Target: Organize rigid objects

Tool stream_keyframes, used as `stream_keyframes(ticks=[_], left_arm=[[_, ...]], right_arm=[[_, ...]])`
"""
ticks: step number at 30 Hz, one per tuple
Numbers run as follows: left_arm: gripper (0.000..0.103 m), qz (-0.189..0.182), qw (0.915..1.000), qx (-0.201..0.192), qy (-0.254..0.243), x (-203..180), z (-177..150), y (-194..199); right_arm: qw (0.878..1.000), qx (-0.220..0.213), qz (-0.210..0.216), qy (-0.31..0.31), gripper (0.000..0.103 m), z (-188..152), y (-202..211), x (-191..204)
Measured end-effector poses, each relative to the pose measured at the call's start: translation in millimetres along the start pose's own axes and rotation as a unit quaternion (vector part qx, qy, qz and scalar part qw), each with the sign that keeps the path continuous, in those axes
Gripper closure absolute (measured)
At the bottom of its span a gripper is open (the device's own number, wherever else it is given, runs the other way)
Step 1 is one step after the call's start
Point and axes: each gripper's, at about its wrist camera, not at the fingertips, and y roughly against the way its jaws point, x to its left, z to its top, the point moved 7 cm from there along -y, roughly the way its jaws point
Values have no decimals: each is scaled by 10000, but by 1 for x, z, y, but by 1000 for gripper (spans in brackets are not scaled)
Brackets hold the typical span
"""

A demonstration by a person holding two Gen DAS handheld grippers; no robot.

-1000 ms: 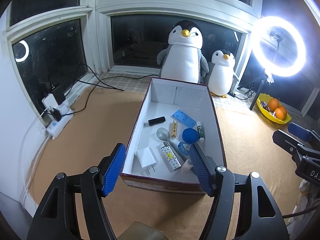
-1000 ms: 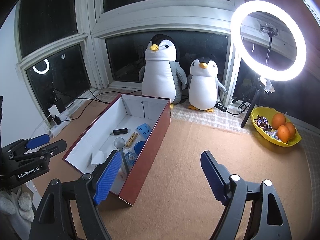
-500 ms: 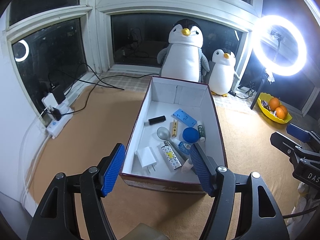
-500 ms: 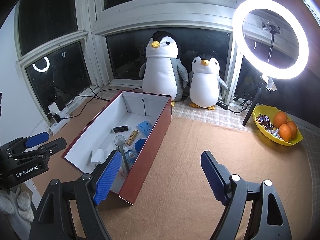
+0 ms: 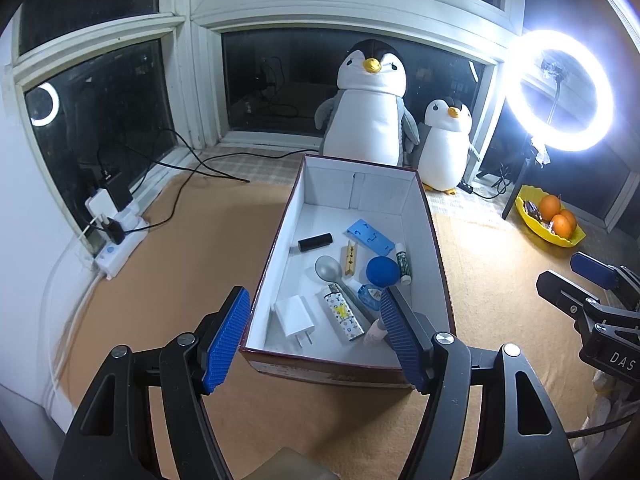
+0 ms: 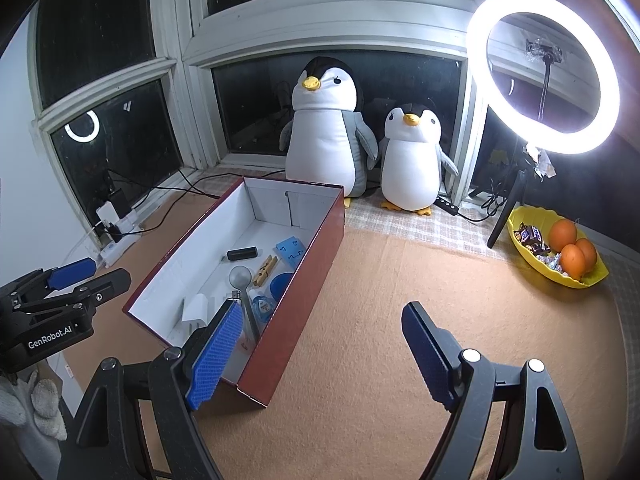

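Observation:
A red cardboard box (image 5: 360, 194) with a white inside stands on the tan mat, also in the right wrist view as box (image 6: 304, 300). In it lie a white charger (image 5: 294, 318), a patterned lighter (image 5: 344, 318), a metal spoon (image 5: 328, 270), a wooden clothespin (image 5: 349, 258), a blue cap (image 5: 383, 272), a blue plate (image 5: 370, 236), a black cylinder (image 5: 316, 242) and a small green tube (image 5: 404, 262). My left gripper (image 5: 314, 312) hangs open above the box's near end, nothing between its pads. My right gripper (image 6: 320, 328) is open and empty over the mat, beside the box's right wall.
Two plush penguins (image 6: 324, 128) stand at the window behind the box. A lit ring lamp (image 6: 544, 76) on a tripod and a yellow bowl (image 6: 560, 276) with oranges sit at the right. A power strip (image 5: 120, 246) with cables lies at the left wall.

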Motion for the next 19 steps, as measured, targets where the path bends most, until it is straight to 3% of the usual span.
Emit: stream_keyframes(ticks=[19], left_arm=[[35,46,10000,-48,-39,0,2,2]], right_arm=[[10000,13,-3,8,24,-2,0,0]])
